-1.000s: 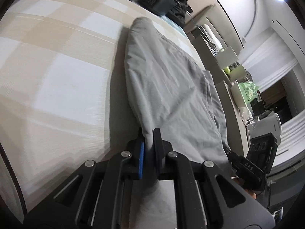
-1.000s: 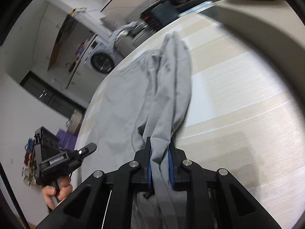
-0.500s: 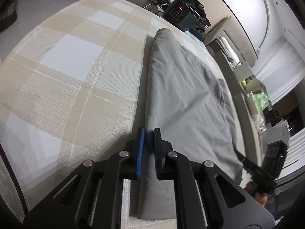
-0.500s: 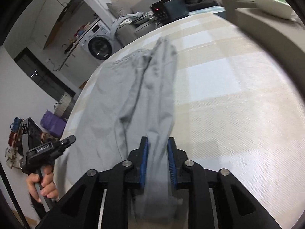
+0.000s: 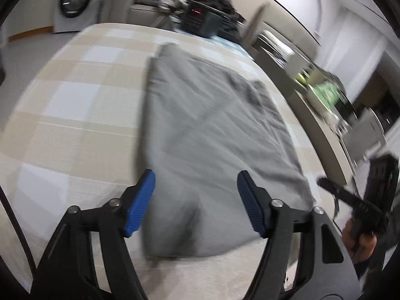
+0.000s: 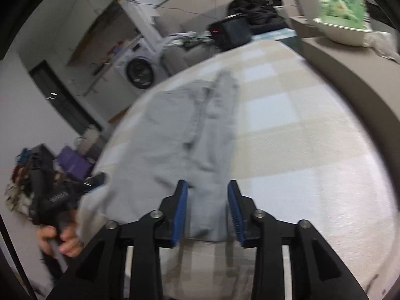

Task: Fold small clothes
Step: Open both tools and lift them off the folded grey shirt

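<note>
A grey garment [image 5: 200, 130] lies flat and lengthwise on the beige checked tablecloth [image 5: 62, 115]. My left gripper [image 5: 196, 197] hovers above the garment's near end, its jaws opening wide and its blue pads clear of the cloth. In the right wrist view the same garment [image 6: 190, 135] shows a bunched ridge along its right side. My right gripper [image 6: 207, 207] is above that ridge's near end, jaws opening, pads apart from the cloth. Each view shows the other gripper [image 5: 360, 207] [image 6: 50, 195] in a hand beside the table.
A black device with red digits [image 5: 200, 17] and dark bags stand at the table's far end. A washing machine [image 6: 140, 72] is beyond. A grey counter [image 6: 350, 62] with a white bowl of green stuff [image 6: 342, 27] runs along the right side.
Both grippers let go of the garment, opened and pulled back and up. The garment, lifted at its near end a second ago, now lies flat on the cloth.
</note>
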Available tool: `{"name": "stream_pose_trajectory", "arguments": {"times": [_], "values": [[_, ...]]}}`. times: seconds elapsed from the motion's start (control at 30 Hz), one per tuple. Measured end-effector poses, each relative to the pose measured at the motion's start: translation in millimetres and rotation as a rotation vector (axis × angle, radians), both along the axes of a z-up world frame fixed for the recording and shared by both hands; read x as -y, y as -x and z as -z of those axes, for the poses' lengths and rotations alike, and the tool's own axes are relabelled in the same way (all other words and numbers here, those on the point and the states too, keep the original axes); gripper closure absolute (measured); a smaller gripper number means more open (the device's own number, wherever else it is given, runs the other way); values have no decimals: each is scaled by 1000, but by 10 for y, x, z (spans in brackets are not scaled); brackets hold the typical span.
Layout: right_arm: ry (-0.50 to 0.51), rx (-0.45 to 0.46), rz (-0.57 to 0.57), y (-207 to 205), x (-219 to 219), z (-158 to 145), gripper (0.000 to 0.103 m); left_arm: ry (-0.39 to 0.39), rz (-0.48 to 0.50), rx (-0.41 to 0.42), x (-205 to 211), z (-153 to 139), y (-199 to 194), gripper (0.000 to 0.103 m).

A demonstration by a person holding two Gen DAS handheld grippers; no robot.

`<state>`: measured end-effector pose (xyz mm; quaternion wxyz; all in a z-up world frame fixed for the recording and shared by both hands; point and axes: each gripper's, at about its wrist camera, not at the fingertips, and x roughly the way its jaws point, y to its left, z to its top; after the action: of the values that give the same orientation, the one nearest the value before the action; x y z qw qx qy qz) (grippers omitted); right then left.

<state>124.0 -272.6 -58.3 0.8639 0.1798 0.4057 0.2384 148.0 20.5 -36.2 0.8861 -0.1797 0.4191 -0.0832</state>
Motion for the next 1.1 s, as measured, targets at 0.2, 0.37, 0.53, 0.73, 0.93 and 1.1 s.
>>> {"name": "stream_pose_trajectory", "arguments": {"times": [0.2,0.37,0.53,0.73,0.93,1.1], "values": [[5,16,-103,-103,-395,-15,65,-18,113,-26,373,118,22,31],[75,8,-156,-306,-607,-31,65,-54,132,-13,486,126,34,19],[122,-32,-214,-570,-673,-9,63,-93,113,-19,524,145,-49,1],[122,-83,-224,-755,-600,175,62,-110,72,-61,570,180,-197,1],[101,-50,-289,-694,-599,223,62,-107,23,-107,577,189,-347,1],[43,-59,-315,-686,-559,269,62,-94,-15,-127,579,218,-476,1]]}}
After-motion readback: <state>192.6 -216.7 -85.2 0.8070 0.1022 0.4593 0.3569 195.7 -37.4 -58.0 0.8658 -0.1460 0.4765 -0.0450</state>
